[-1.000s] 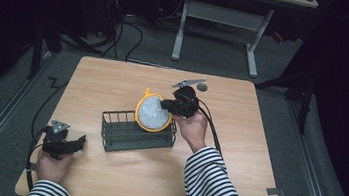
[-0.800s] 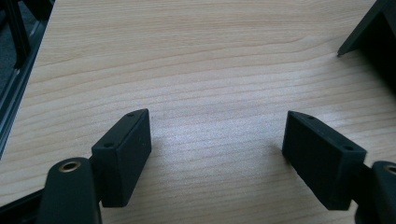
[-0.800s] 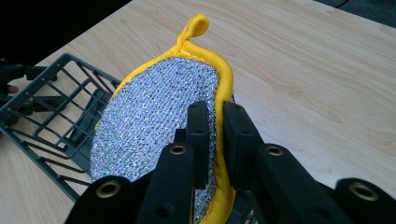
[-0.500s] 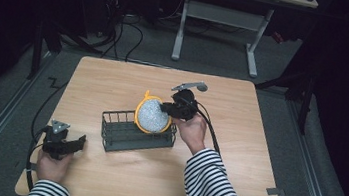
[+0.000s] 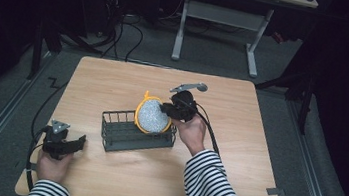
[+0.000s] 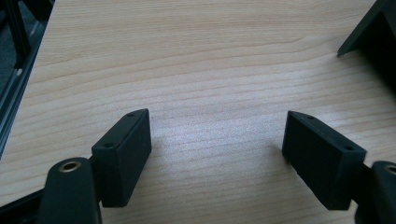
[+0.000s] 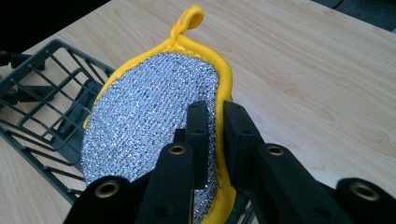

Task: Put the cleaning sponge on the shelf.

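- The right gripper (image 7: 215, 140) has its jaws pinched almost together on the near edge of a round scrubbing pad (image 7: 149, 121) — silver mesh face, yellow rim, a small yellow loop at its far end.
- The pad stands on edge, tilted, at the right end of a dark wire basket (image 5: 122, 134); in the high view the pad (image 5: 151, 116) rises above the basket's far rim, and whether its lower edge touches the basket floor cannot be told.
- The right hand (image 5: 192, 130) holds the right gripper (image 5: 166, 109) just right of the basket, with a striped sleeve (image 5: 212, 188) running back toward the near edge and a cable trailing from the gripper.
- The left gripper (image 6: 217, 154) has its jaws spread wide with nothing between them — only bare wood grain below.
- In the high view the left gripper (image 5: 80, 142) sits at the near left corner of the desk (image 5: 258, 138), held by the left hand (image 5: 52, 163), well apart from the basket.
- A dark corner of the basket (image 6: 369, 42) shows at the far right of the left gripper view.
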The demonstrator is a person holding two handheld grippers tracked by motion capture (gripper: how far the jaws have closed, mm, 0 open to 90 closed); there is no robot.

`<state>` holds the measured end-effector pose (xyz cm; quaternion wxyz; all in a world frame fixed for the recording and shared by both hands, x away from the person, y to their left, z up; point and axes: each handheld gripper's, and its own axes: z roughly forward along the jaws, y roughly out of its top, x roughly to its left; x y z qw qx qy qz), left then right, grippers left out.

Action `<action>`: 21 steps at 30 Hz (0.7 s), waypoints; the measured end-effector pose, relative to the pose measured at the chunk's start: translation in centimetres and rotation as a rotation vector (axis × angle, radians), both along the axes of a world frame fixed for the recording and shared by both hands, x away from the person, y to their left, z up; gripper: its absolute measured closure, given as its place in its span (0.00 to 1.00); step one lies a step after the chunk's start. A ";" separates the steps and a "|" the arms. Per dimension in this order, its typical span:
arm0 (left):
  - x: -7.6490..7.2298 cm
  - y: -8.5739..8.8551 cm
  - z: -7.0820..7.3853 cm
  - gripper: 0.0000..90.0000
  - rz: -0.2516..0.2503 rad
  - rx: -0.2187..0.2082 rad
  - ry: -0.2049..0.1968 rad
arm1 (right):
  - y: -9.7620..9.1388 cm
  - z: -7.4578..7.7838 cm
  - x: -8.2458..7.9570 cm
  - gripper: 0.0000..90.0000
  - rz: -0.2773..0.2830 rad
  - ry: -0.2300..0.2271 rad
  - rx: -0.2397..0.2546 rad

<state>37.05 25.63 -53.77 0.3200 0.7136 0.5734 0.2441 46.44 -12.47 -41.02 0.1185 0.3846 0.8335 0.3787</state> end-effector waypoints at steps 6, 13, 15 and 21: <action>0.0 0.0 0.0 0.27 0.000 0.000 0.000 | 0.4 0.0 -0.2 0.90 0.001 -0.020 -0.013; 0.0 0.0 0.0 0.27 0.000 0.000 0.000 | 0.3 -0.2 -0.6 0.90 0.014 -0.036 -0.036; 0.0 0.0 0.0 0.27 0.000 0.000 0.000 | 0.3 -0.2 -0.8 0.90 0.025 -0.043 -0.048; 0.0 0.0 0.0 0.27 -0.001 0.000 0.000 | 0.1 -0.6 -1.4 0.90 0.054 -0.035 -0.091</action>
